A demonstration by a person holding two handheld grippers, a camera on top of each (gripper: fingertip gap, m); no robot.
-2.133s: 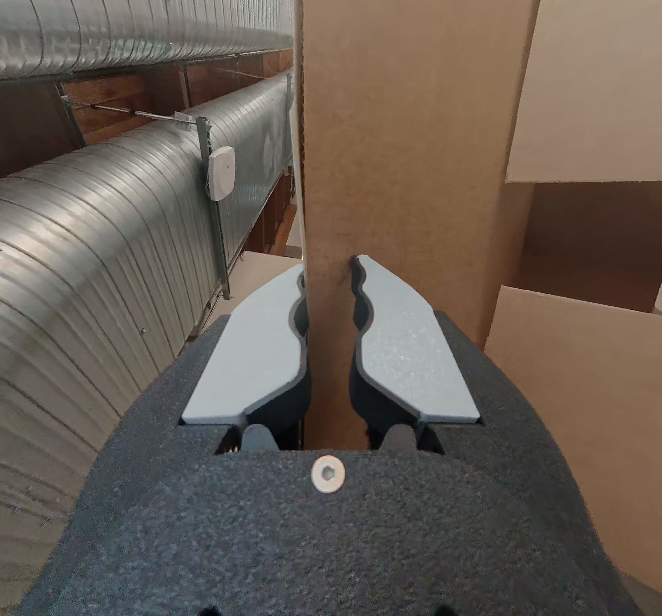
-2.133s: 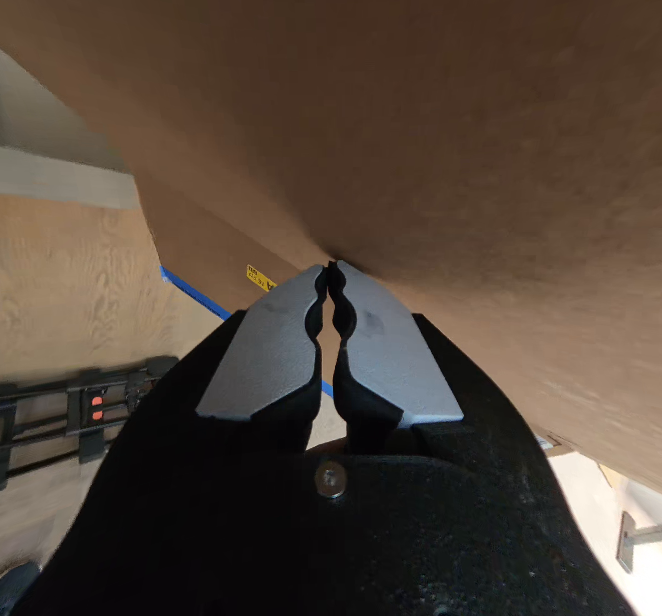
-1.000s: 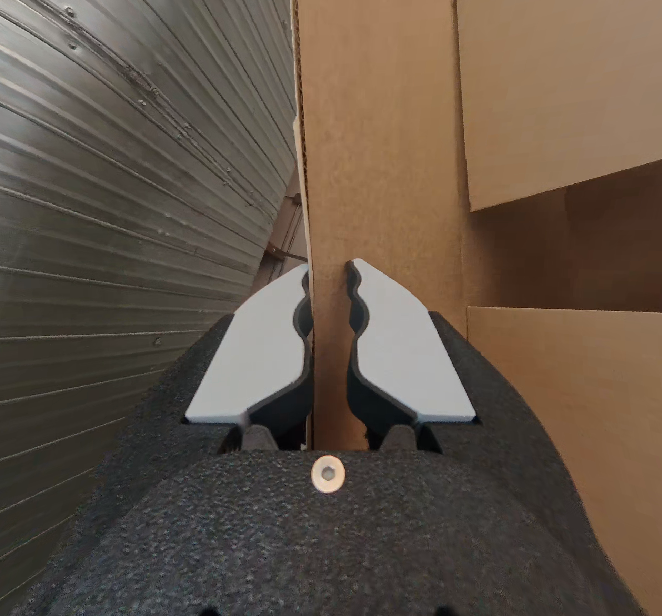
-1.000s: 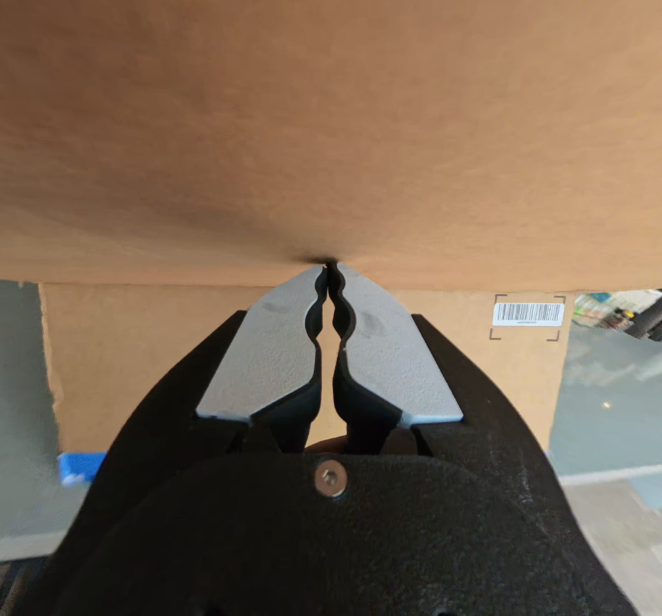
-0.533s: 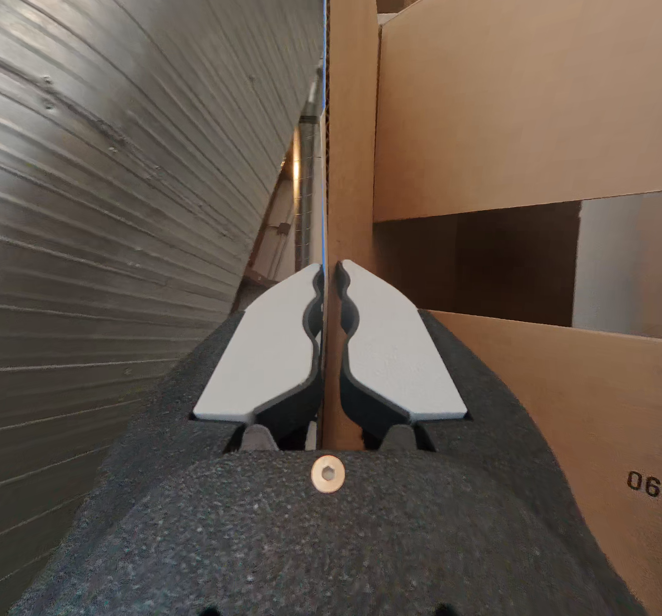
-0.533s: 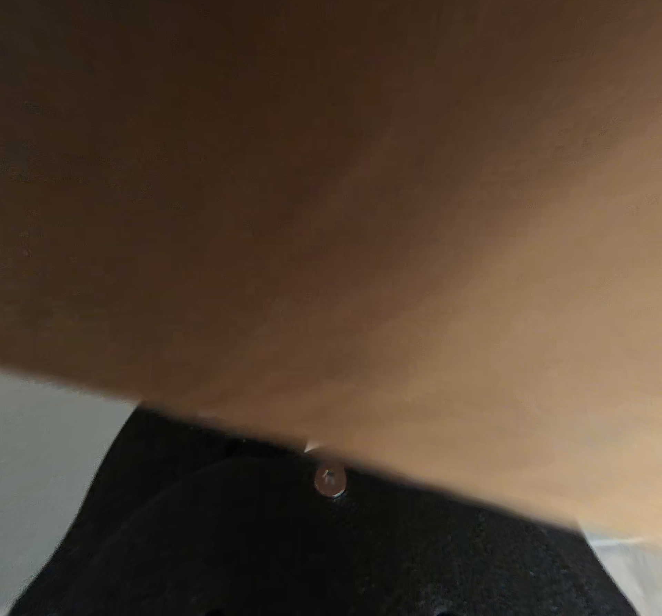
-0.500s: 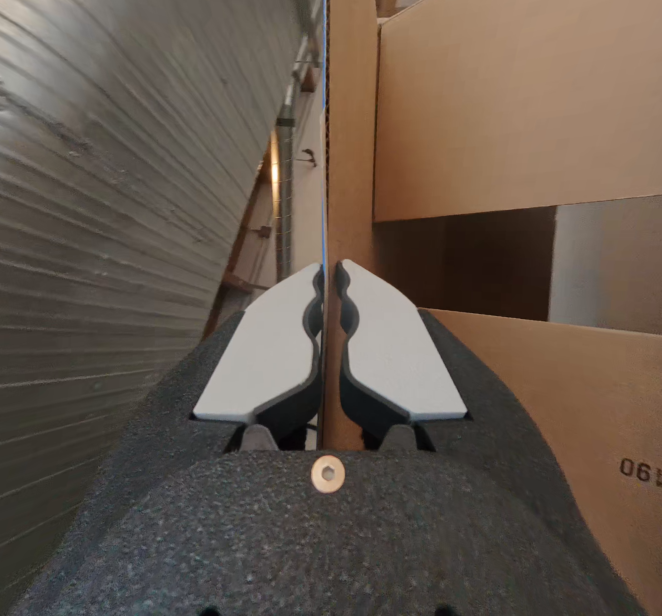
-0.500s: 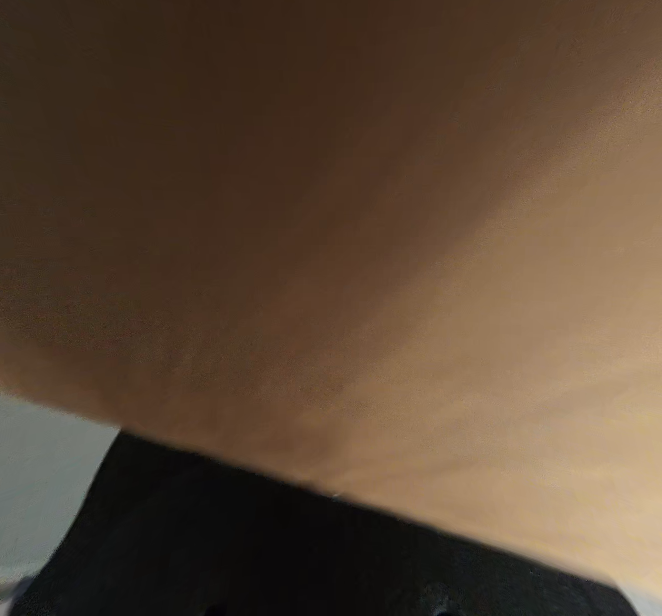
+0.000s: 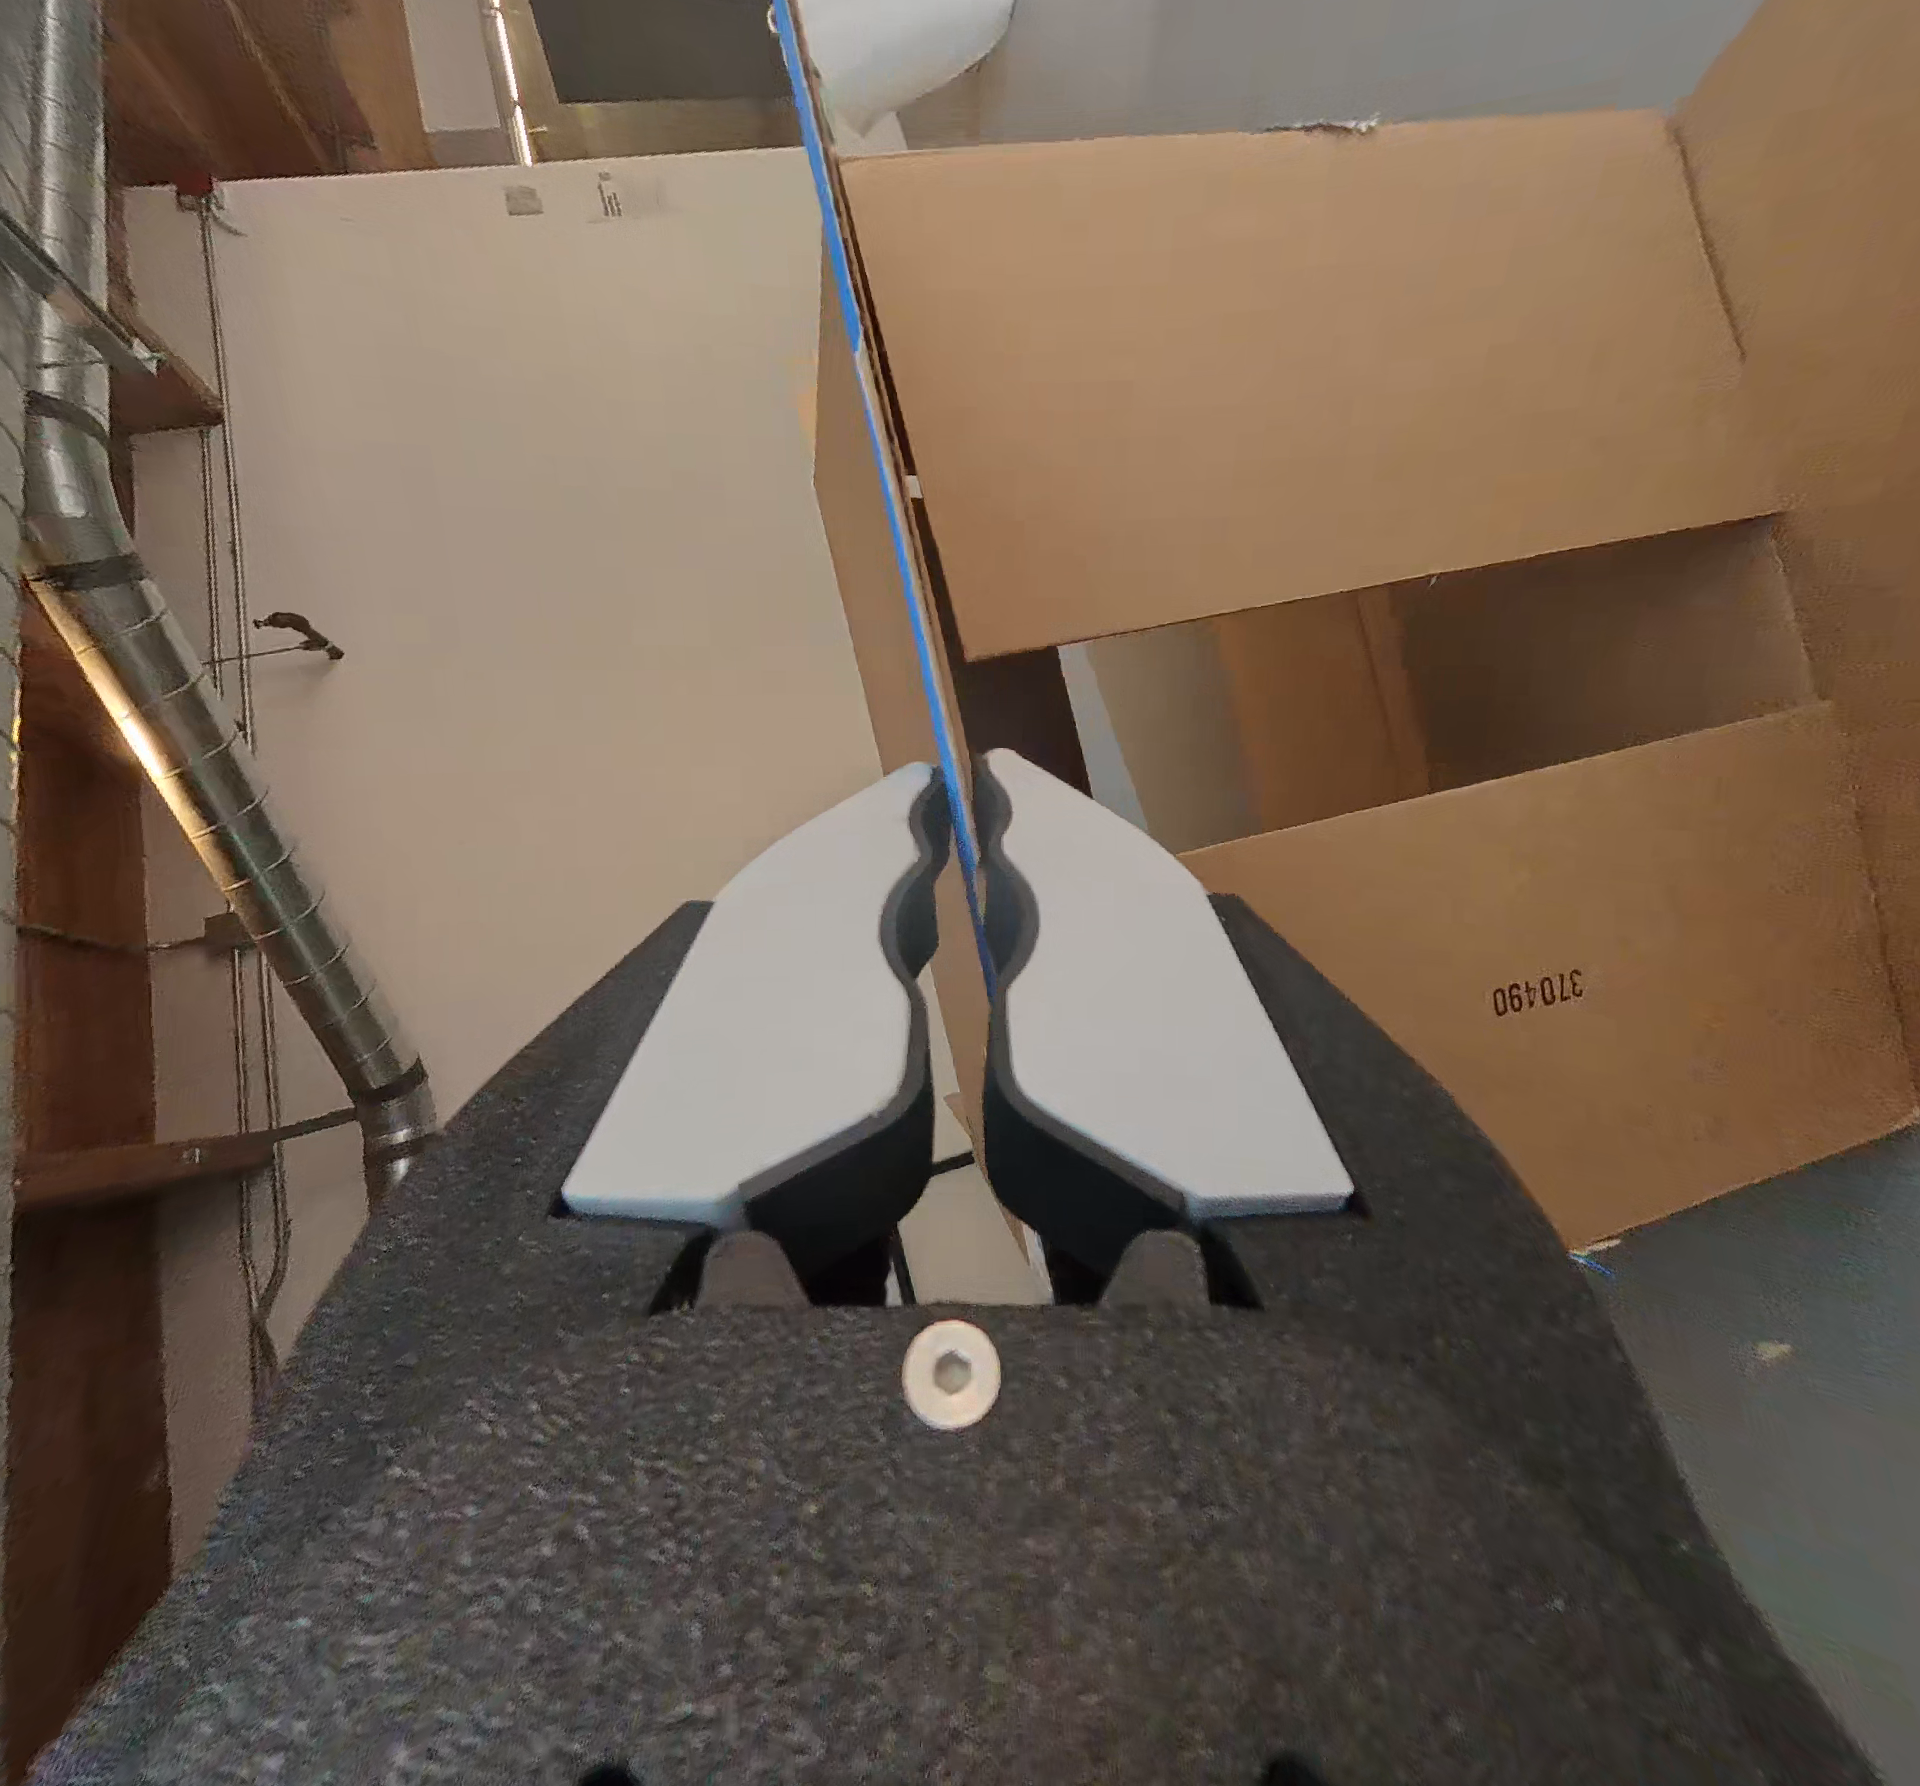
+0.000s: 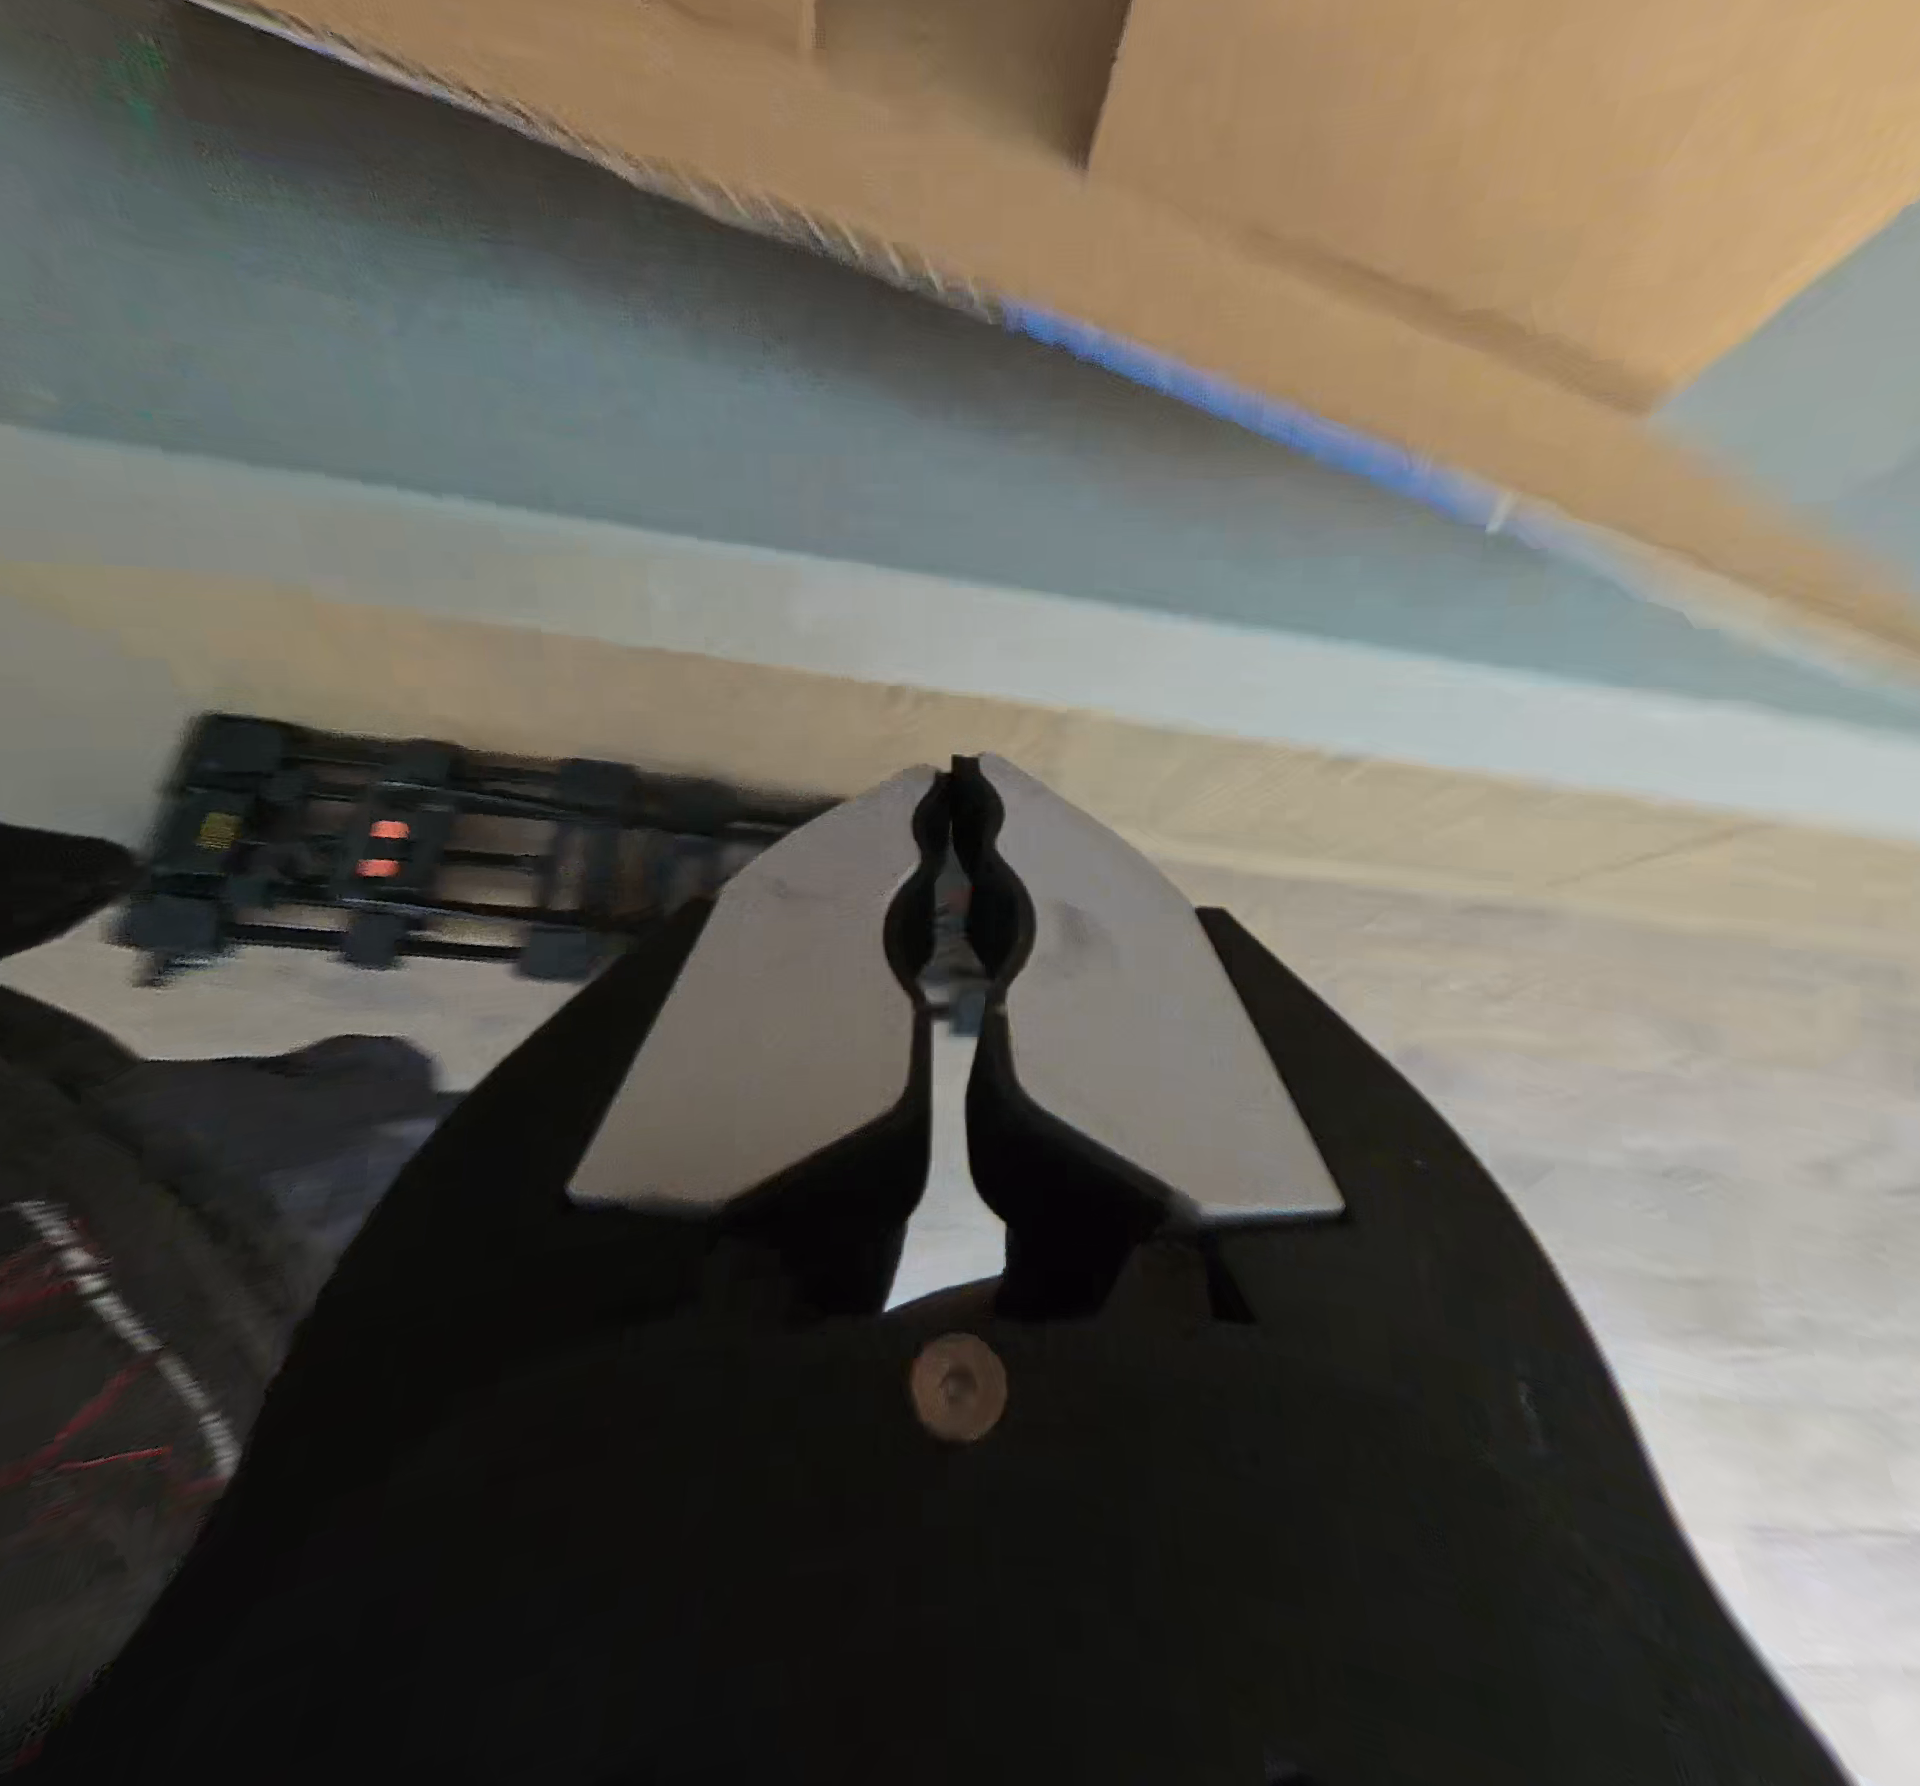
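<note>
Large brown cardboard box [image 9: 1351,365], open and on its side, with nothing visible inside; flaps spread, one printed flap [image 9: 1558,957] lower right. Corrugated board, matte, plain.

Far left in the left wrist view: ribbed silver metal duct [image 9: 197,728] slanting down a pale wall [image 9: 520,541], brown wooden shelving [image 9: 62,905] beside it. Centre: left gripper [image 9: 961,780] clamped tight on a thin box flap [image 9: 883,531] seen edge-on, blue-edged, running up and away between the pale grey fingers [image 9: 790,988]. Flap cuts the view in two and hides part of the box mouth. Rolled white sheet [image 9: 904,22] high above, behind the flap.

Right wrist view, blurred: dark fabric with red and white marks [image 10: 94,1404] at far left; black slatted frame [image 10: 395,853] lying on a pale floor [image 10: 1558,1113]. Right gripper [image 10: 961,770] closed to the tips, holding nothing, free in the air. Underside of the same cardboard box [image 10: 1351,74] overhead, well apart from the fingers, a blue streak along its lower edge.
</note>
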